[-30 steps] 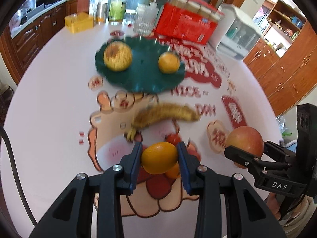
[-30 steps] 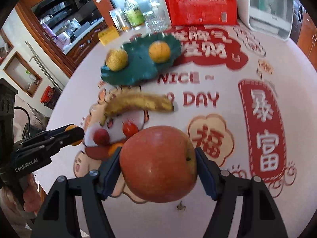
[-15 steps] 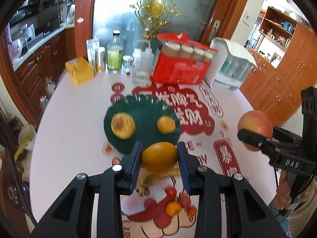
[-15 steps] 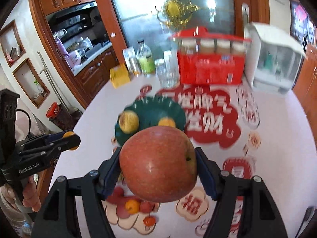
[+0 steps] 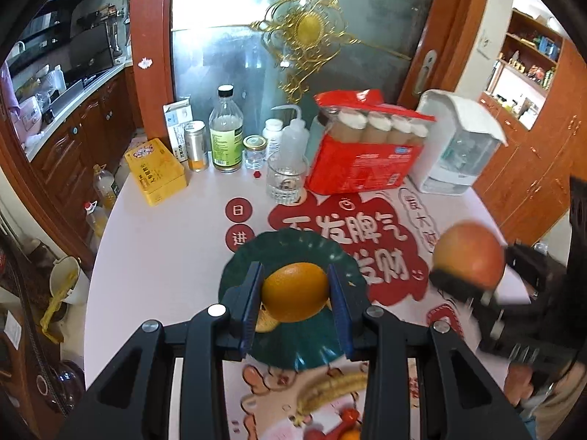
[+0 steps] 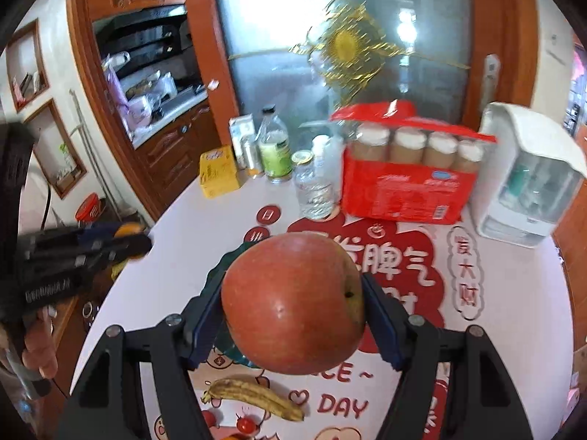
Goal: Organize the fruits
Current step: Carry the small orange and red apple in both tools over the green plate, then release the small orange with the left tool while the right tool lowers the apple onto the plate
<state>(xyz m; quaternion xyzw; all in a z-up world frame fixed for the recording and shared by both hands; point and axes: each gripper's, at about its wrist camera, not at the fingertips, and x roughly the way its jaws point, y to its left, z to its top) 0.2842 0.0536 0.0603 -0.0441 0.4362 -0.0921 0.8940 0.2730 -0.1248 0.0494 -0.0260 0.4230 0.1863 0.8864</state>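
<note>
My left gripper is shut on an orange and holds it high above the dark green plate. A yellowish fruit on the plate peeks out under the orange. My right gripper is shut on a big red apple, also raised above the plate's rim. The apple also shows in the left wrist view, to the right of the plate. A spotted banana lies on the table in front of the plate; it also shows in the left wrist view.
At the table's back stand a yellow tin, bottles, a glass, a red carton of bottles and a white appliance. Small tomatoes lie near the front. Wooden cabinets flank both sides.
Both grippers have risen and moved forward over the plate, each still holding its fruit. The plate and banana now sit lower in both views.
</note>
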